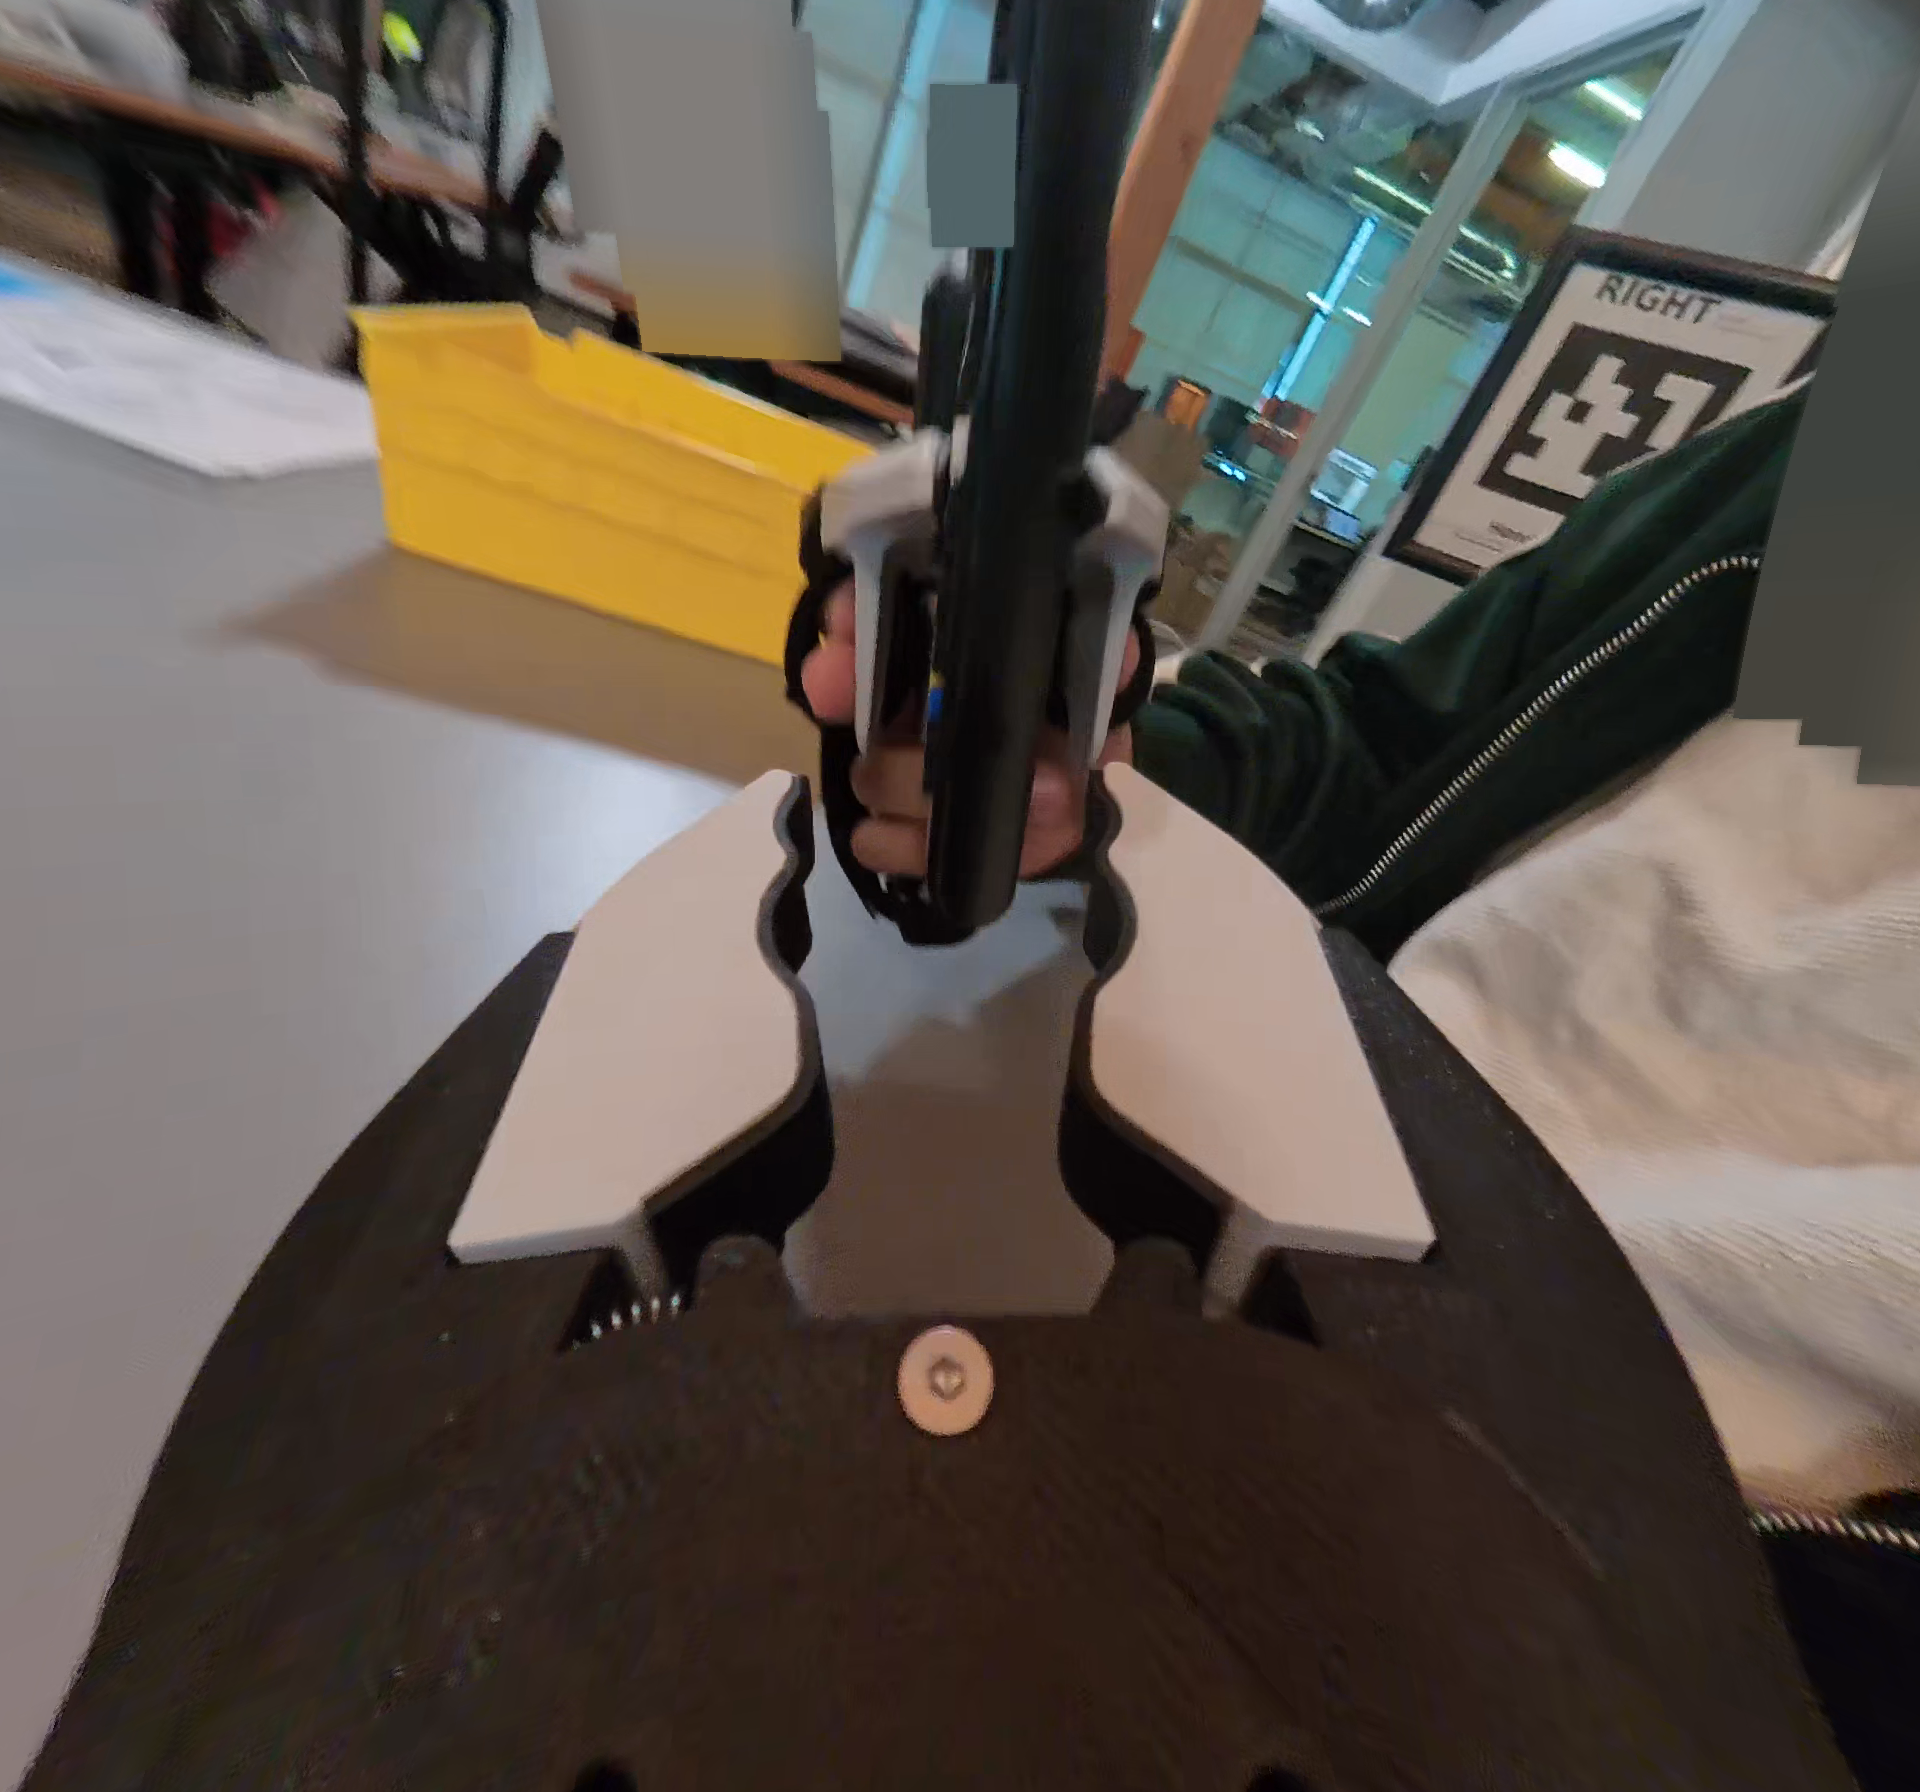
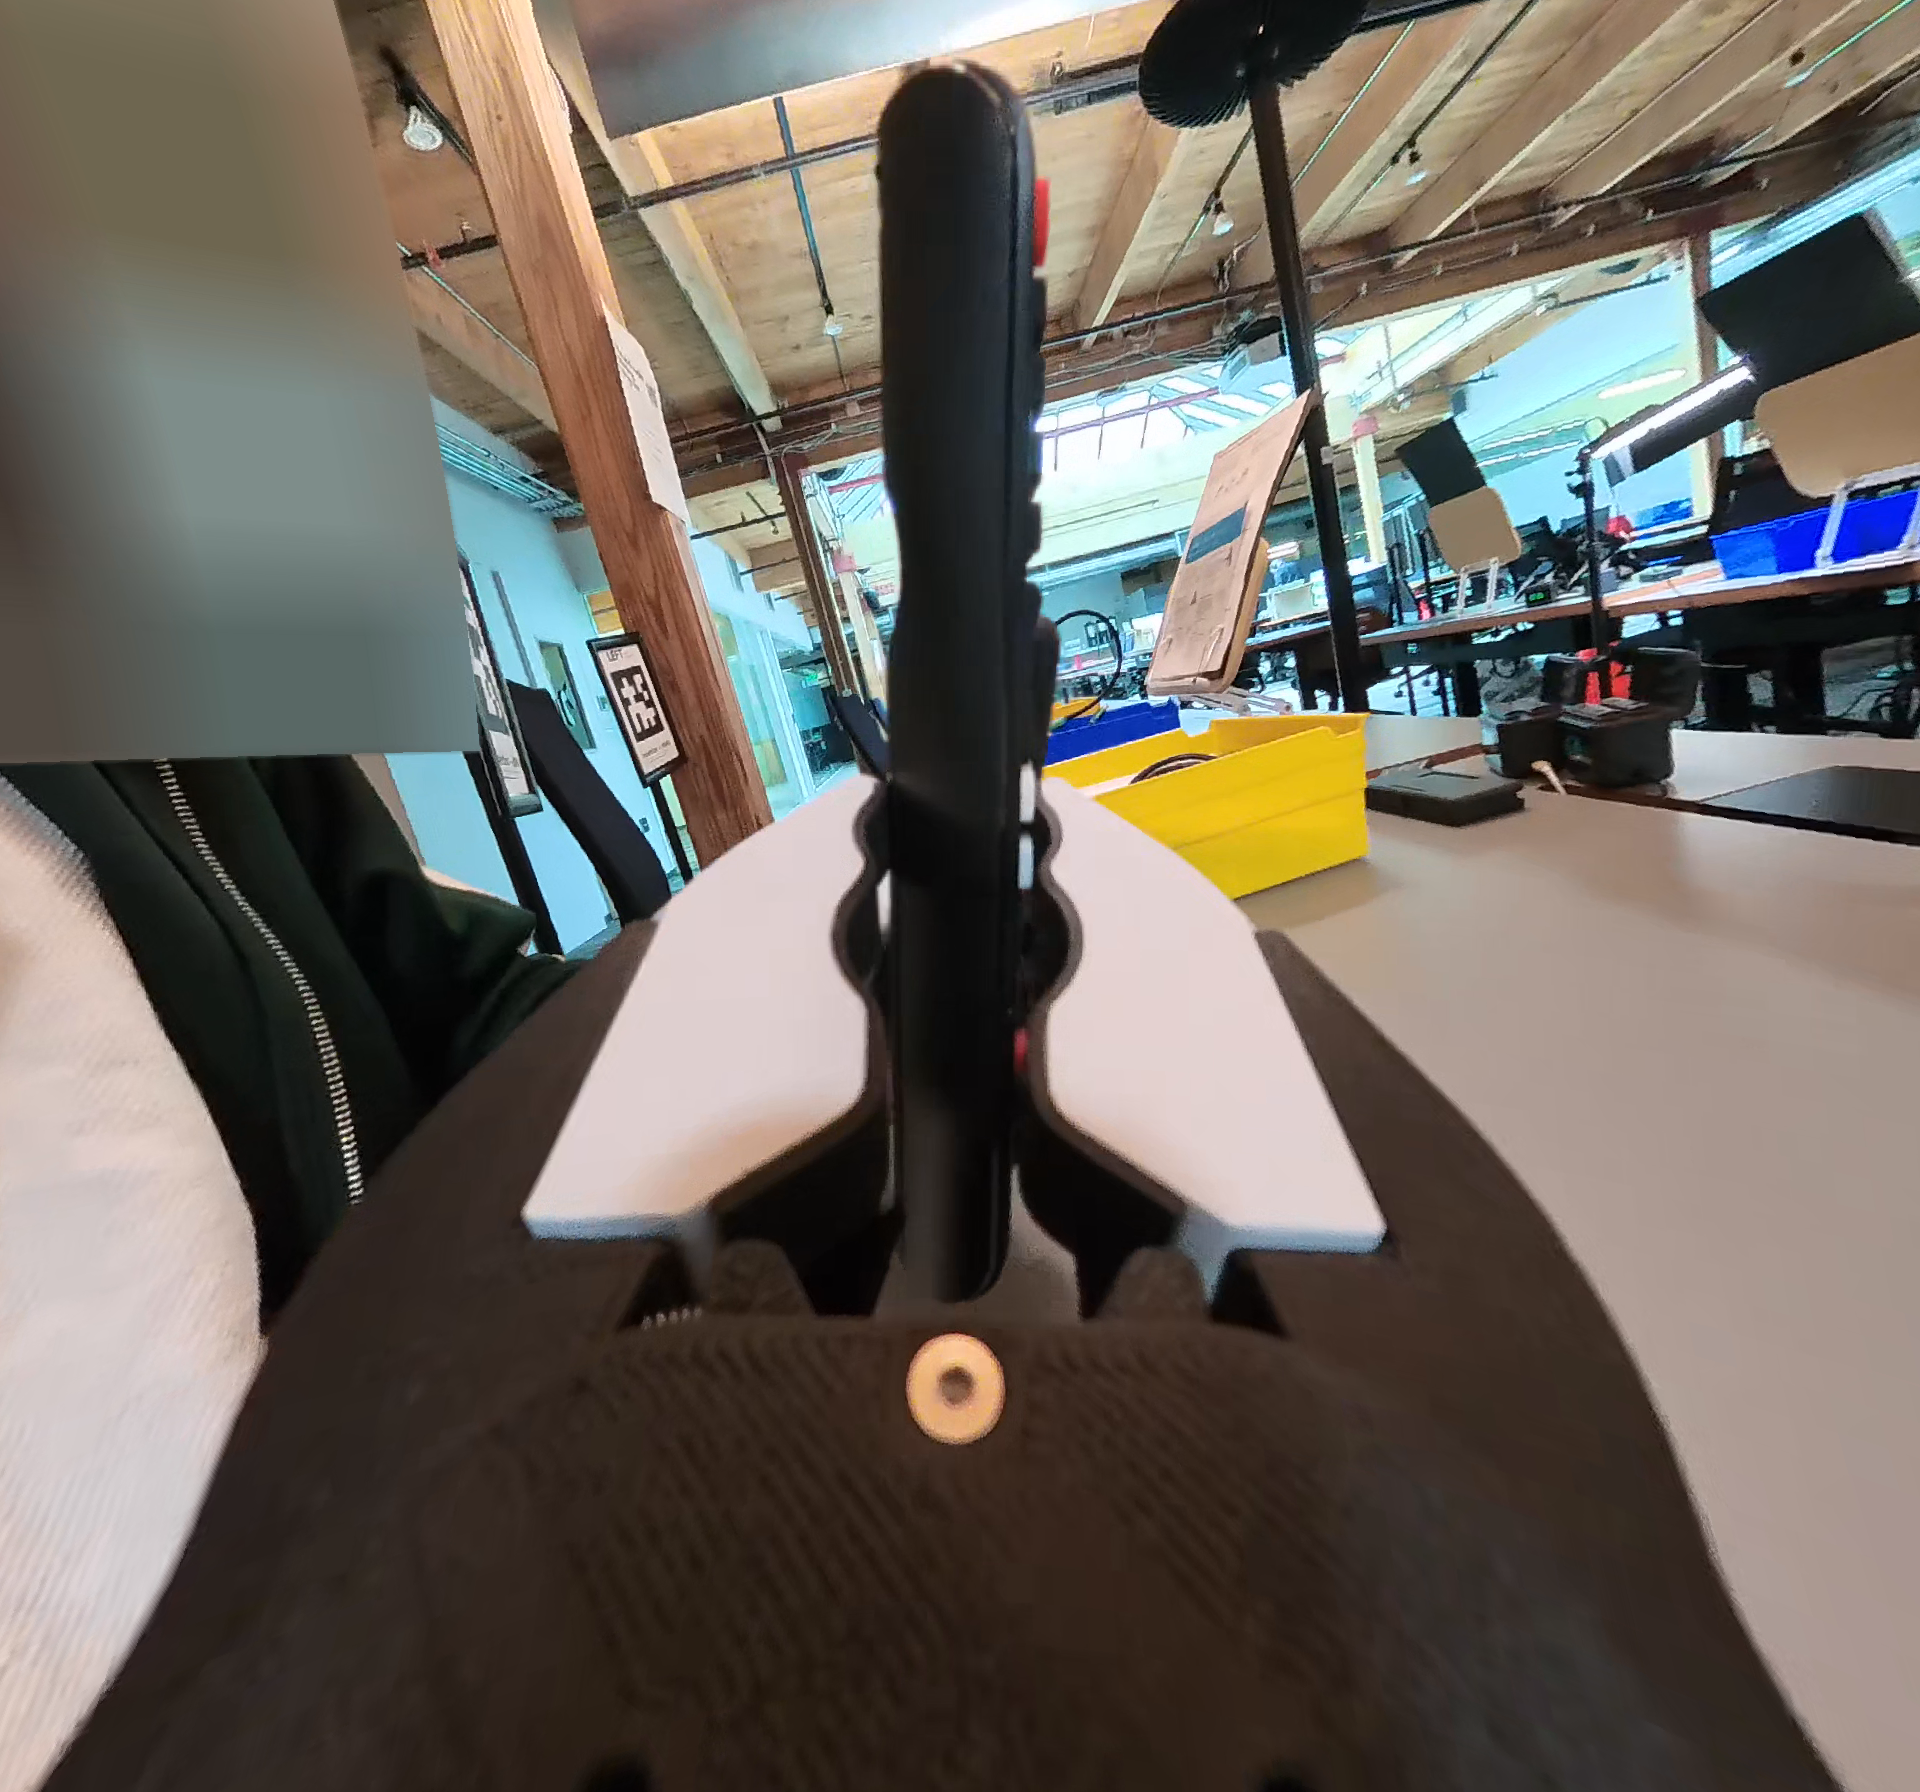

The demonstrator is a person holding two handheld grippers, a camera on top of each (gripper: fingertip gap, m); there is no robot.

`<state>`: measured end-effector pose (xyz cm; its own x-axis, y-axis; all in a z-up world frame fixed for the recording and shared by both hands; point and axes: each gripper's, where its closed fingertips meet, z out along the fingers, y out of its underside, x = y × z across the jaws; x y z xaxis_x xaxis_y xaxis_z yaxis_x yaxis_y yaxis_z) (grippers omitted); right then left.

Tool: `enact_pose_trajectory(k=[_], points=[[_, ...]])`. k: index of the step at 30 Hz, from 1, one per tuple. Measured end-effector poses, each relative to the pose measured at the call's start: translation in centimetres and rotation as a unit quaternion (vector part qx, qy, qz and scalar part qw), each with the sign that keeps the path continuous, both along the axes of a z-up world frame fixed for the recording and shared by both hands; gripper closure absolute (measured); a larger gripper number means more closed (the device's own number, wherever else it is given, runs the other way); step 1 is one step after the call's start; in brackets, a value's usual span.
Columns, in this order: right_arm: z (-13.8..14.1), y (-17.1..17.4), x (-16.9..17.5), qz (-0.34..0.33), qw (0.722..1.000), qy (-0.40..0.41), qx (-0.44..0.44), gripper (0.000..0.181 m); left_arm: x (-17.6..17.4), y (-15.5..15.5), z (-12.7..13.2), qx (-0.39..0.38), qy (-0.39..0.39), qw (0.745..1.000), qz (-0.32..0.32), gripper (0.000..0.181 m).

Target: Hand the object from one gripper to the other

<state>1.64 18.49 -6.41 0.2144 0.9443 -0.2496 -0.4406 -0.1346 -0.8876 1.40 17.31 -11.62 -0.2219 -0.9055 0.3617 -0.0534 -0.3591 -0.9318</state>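
Our right tongs (image 2: 956,869) clamp the black remote (image 2: 951,516) upright; our left tongs (image 1: 940,838) gape empty just below its lower end. We judge the handover pending: left must rise around the remote and close. Behind the remote, a yellow bin (image 2: 1257,807) sits on the grey worktop (image 2: 1558,1015), workshop beyond.

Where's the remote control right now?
The remote control is clamped upright in the right gripper; in the left wrist view it stands just beyond the open left gripper.
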Motion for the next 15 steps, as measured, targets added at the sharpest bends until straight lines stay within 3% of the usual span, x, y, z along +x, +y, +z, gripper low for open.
enact_pose_trajectory(k=[5, 11, 15], points=[[0.0, -0.1, -0.3, -0.011, 1.000, -0.008, 0.012, 0.157, 1.7, -2.0, -2.4, -0.004, 0.047, 0.998, -0.045, 0.129], [-0.4, -0.2, -1.0, -0.025, 0.999, -0.034, 0.030, 0.157, 2.2, -1.7, -2.7, 0.032, 0.052, 0.998, -0.013, 0.155], [-0.3, 0.1, -0.8, -0.032, 0.999, -0.031, 0.022, 0.156, 2.0, -1.7, -2.5, 0.056, 0.054, 0.997, -0.007, 0.158]])
